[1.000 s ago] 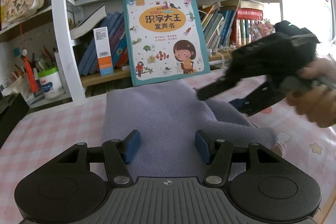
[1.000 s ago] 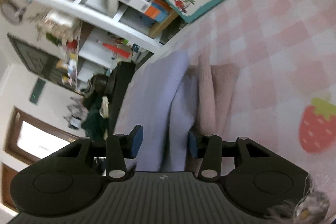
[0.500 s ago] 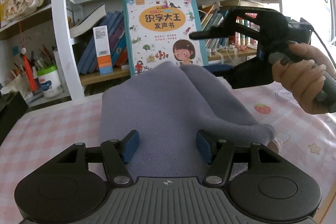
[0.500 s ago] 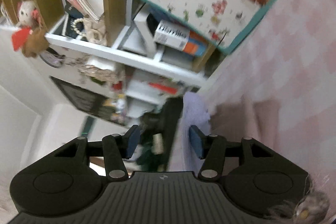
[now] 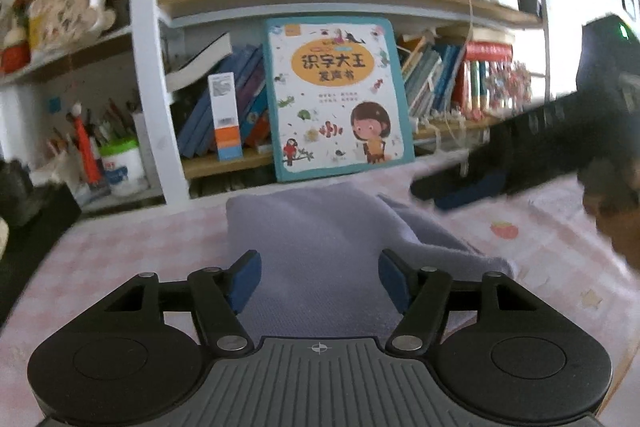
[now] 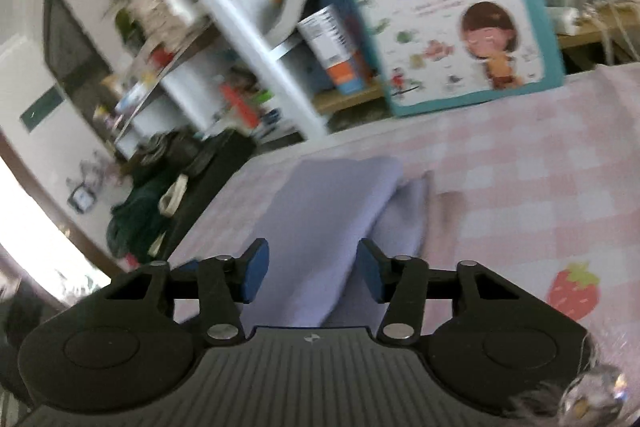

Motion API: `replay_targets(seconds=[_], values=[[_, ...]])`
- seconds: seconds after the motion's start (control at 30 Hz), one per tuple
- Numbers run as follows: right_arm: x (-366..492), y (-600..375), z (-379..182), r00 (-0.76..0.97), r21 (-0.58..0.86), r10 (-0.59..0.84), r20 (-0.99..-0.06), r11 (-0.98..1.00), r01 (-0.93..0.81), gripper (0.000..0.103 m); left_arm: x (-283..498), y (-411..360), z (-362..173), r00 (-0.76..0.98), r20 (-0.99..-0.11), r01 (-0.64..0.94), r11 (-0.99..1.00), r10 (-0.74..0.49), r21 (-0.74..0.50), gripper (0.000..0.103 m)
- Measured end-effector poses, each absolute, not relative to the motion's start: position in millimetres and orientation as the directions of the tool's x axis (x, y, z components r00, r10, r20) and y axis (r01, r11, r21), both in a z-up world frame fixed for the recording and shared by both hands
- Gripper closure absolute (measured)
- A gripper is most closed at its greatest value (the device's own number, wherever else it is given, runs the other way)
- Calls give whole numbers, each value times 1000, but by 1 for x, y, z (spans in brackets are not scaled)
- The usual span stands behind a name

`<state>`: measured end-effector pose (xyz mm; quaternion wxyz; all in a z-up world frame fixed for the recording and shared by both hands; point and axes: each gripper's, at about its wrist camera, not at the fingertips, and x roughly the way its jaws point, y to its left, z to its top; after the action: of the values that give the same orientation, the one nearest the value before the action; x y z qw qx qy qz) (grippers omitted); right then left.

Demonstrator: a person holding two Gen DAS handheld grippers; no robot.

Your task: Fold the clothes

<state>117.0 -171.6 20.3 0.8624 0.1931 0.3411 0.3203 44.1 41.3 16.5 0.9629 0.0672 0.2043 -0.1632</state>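
Observation:
A lavender garment (image 5: 320,227) lies folded on the pink checked tablecloth (image 5: 140,247), with a folded flap along its right side. My left gripper (image 5: 319,279) hovers over its near edge; the jaws are opening and the pads (image 5: 244,279) press on nothing. My right gripper (image 5: 460,191) hangs above the table to the garment's right, held by a hand (image 5: 612,211). In the right wrist view the garment (image 6: 332,211) shows below and beyond the right gripper (image 6: 312,269). Its jaws are closing, with nothing gripped between them.
A picture book (image 5: 336,95) leans against the bookshelf just behind the garment and shows again in the right wrist view (image 6: 452,7). A white jar (image 5: 120,163) and pens stand at the far left. A dark object (image 5: 24,203) sits off the table's left edge.
The right gripper lifted the garment's right side over, let it go and drew back to the right. The garment now lies flat again. The left gripper opened a little wider.

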Motion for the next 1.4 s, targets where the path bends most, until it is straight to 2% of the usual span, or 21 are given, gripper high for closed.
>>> replay_targets(seconds=[0.1,0.13,0.2,0.33,0.43,0.57,0.83,1.0,1.1,1.17,1.23,1.3,1.4], values=[[117,-150,9,519,511,650,-555,759,-404,82,43,44,16,854,-417,352,936,-311,23,37],[114,-148,7,522,497,638,-566,769,-402,90,43,44,16,852,-416,357,934,-319,14,38],[106,-152,12,544,501,645,-538,763,-409,95,44,43,14,842,-430,366,930,-327,9,38],[87,-166,24,581,546,668,-465,733,-406,96,50,43,6,825,-455,374,927,-335,-4,38],[91,-161,-2,571,488,599,-561,797,-356,96,52,40,4,821,-461,377,926,-336,-4,38],[94,-166,-16,569,528,617,-544,778,-340,96,50,32,2,829,-466,377,924,-308,58,38],[80,-155,0,607,421,565,-560,824,-378,95,33,39,15,837,-445,357,934,-319,2,37],[63,-168,12,624,425,566,-538,822,-380,95,10,47,24,849,-441,343,938,-291,42,37],[54,-177,16,623,426,564,-543,824,-374,94,4,58,25,844,-452,335,942,-288,24,36],[49,-182,17,623,425,555,-552,830,-363,84,7,68,26,840,-461,318,948,-285,-7,31],[48,-189,18,621,440,549,-559,832,-339,44,13,82,27,836,-465,292,954,-291,-73,23],[49,-194,18,613,470,559,-558,822,-321,40,25,101,28,811,-469,288,937,-350,-201,23],[58,-200,16,584,537,585,-563,796,-278,28,50,129,24,754,-500,239,887,-426,-395,23]])
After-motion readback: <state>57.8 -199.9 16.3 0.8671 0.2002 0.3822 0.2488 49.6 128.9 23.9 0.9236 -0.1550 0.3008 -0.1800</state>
